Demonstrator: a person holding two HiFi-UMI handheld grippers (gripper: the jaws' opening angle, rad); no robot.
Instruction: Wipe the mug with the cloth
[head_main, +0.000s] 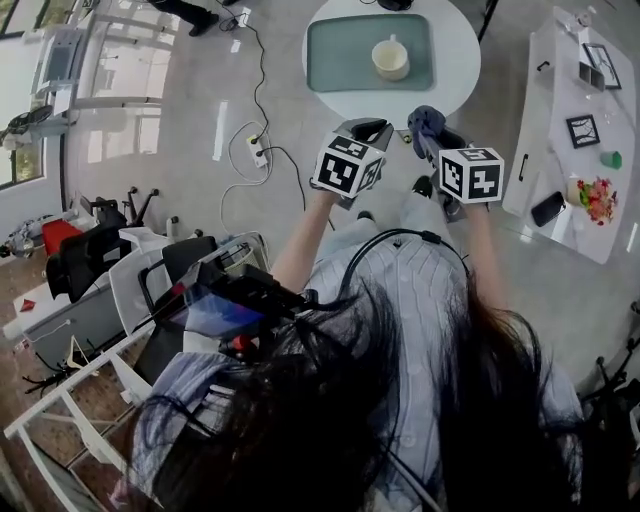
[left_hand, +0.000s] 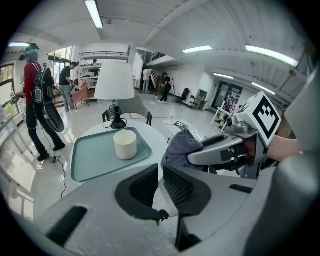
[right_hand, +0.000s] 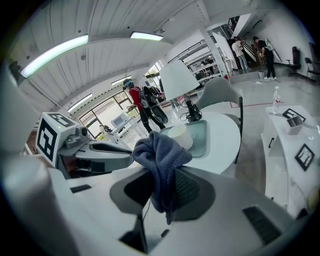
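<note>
Just short of the near edge of the round white table (head_main: 455, 50), toward its left: left gripper (head_main: 372, 130), jaws only narrowly apart, nothing between them, angled down toward the table.

On the table, about its middle: pale green rectangular tray (head_main: 330, 60). Upright on the right half of that tray, open side up: cream cylindrical ceramic mug (head_main: 390, 58), clear of both grippers.

Past the tray, at the table's far side in the left gripper view: white-shaded lamp on a black base (left_hand: 115, 82).

At the table's near edge, close beside the left gripper on its right: right gripper (head_main: 437, 140), jaws clamped on a bunched blue-grey terry cloth (head_main: 426, 122). Rounded wad bulging above the jaws, a tail hanging down between them. Cloth on the near side of the tray, apart from the mug.
</note>
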